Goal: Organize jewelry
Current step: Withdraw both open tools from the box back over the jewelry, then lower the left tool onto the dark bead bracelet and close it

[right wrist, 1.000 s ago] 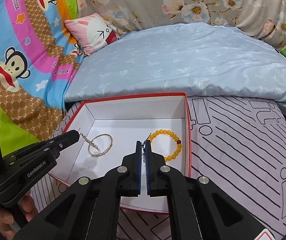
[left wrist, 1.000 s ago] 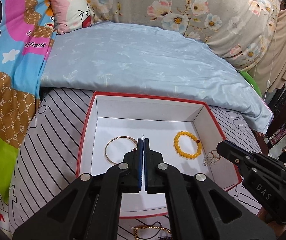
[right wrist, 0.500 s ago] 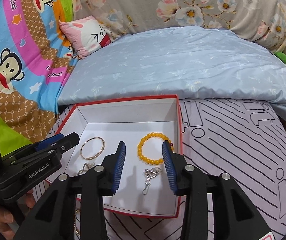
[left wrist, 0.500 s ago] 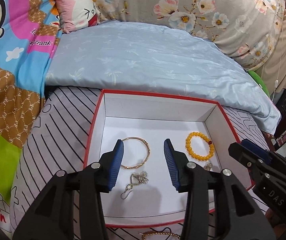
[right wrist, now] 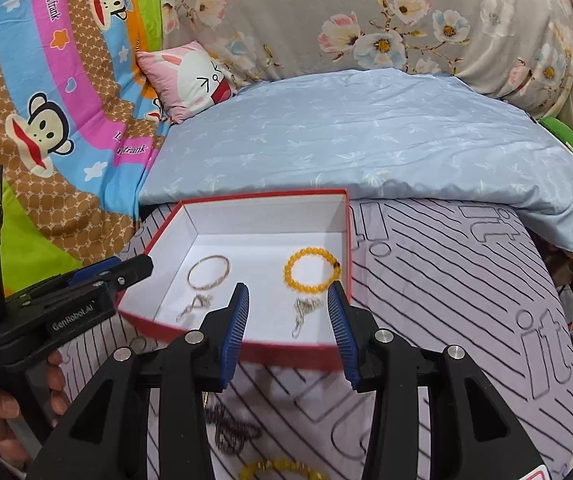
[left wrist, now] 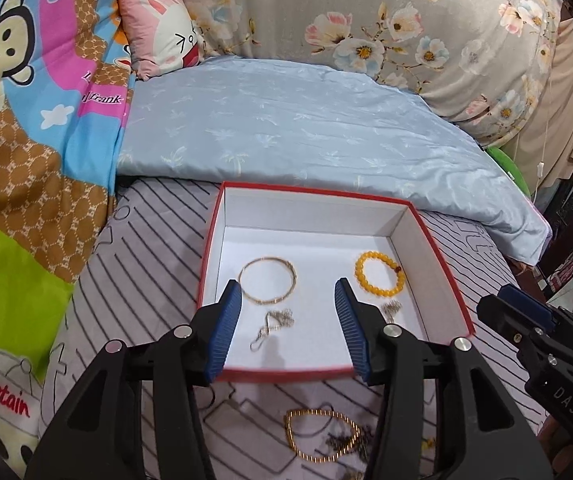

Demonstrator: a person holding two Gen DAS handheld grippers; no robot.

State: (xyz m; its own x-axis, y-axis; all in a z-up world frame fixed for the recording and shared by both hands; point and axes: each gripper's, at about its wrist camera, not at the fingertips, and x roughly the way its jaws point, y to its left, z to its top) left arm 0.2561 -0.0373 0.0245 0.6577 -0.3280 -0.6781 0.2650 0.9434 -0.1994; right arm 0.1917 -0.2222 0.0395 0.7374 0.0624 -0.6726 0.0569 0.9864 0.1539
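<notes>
While both tongs hung wide and empty at the near rim, the red box (left wrist: pixel 442 258) lay on the striped bed cover (right wrist: pixel 466 280). Left tongs (left wrist: pixel 288 292) framed a silver chain (left wrist: pixel 272 326) running near-to-far below the gold bangle (left wrist: pixel 267 285). Right tongs (right wrist: pixel 288 300) framed another chain (right wrist: pixel 304 312), possibly tangled, below the yellow bead bracelet (right wrist: pixel 312 271).

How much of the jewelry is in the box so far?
Four pieces lie in the box: bangle, yellow bracelet, two silver chains. Both grippers are open and empty. Left on the sheet: gold bead bracelet and dark chain.
</notes>
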